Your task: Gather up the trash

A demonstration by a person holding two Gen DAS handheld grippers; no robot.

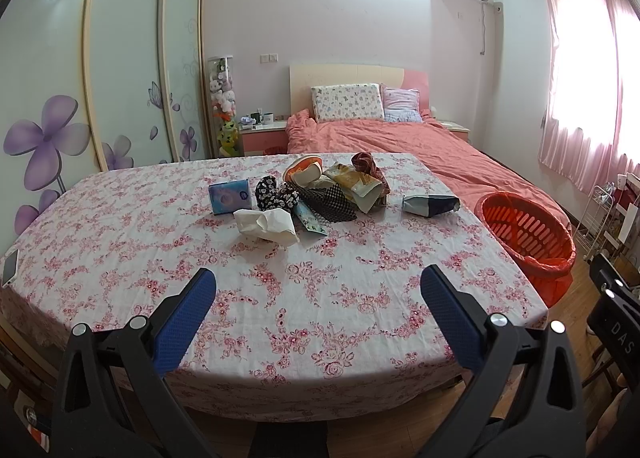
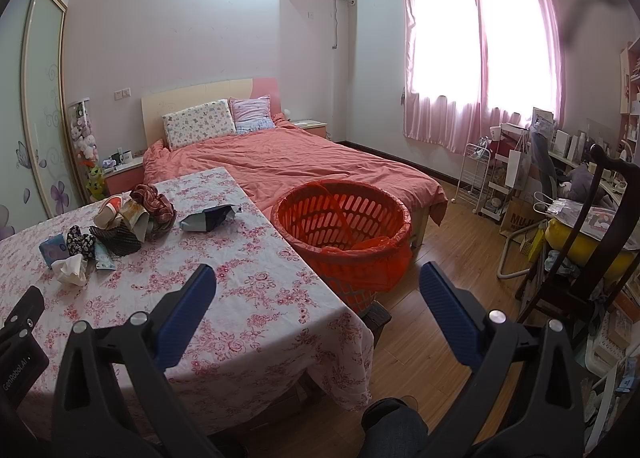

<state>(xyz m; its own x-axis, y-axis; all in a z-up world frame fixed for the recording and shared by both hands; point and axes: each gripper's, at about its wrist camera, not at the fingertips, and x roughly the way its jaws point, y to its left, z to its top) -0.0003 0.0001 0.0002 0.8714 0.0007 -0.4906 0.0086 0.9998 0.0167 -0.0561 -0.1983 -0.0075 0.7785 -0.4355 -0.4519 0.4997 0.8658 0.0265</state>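
Note:
A heap of trash lies at the far middle of the floral-clothed table [image 1: 280,290]: a crumpled white tissue [image 1: 266,225], a blue tissue pack [image 1: 230,197], a black floral cloth [image 1: 272,192], a dotted black wrapper [image 1: 332,202], a yellow-white snack bag [image 1: 356,184] and a silver-navy bag [image 1: 430,205] set apart to the right. An orange slatted basket [image 2: 342,234] with an orange liner stands off the table's right edge. My left gripper [image 1: 318,290] hovers open over the near table, well short of the heap. My right gripper [image 2: 318,290] is open and empty, above the table's corner near the basket.
A bed [image 2: 288,162] with a salmon cover stands behind the table. A phone [image 1: 10,268] lies at the table's left edge. A dark wooden chair [image 2: 580,258], a white wire rack [image 2: 476,174] and a cluttered desk fill the right side. A person's knee [image 2: 396,426] shows low down.

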